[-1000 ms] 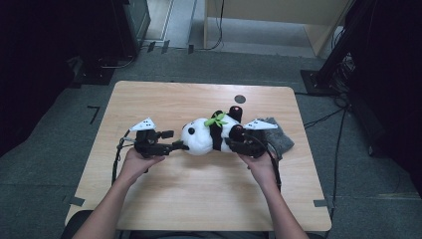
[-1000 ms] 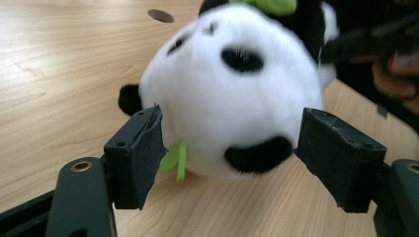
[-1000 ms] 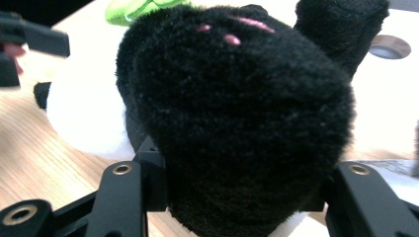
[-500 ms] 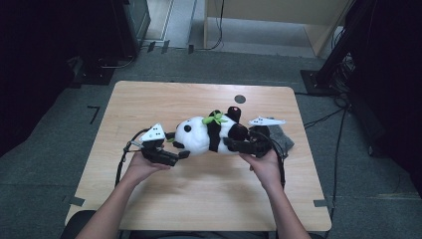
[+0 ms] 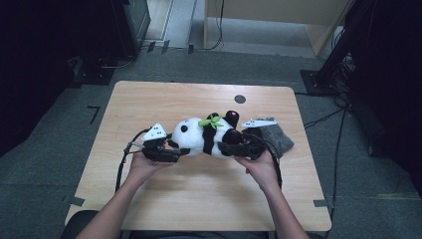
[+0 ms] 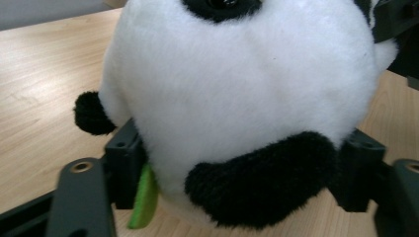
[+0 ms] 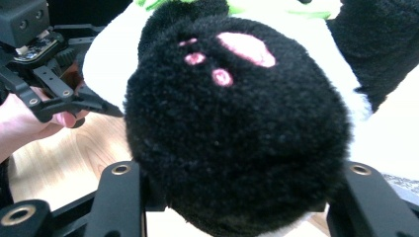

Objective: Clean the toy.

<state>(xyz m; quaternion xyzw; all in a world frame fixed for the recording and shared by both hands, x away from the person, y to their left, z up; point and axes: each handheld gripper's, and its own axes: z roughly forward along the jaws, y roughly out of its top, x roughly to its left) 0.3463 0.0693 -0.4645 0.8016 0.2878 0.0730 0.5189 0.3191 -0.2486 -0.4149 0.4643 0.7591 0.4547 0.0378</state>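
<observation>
On the wooden table (image 5: 149, 99), your plush panda (image 5: 201, 137) lies near centre, its head squeezed by your closing left gripper (image 5: 171, 153) at nine o'clock, its foot clamped by your right gripper (image 5: 226, 148) at three, apparently mid-move.

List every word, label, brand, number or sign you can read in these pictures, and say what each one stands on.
None can be read.
The panda plush, the left gripper, the right gripper, the grey cloth and the table bear no legible text.
The pink marks on the panda's foot are paw pads, not letters.
</observation>
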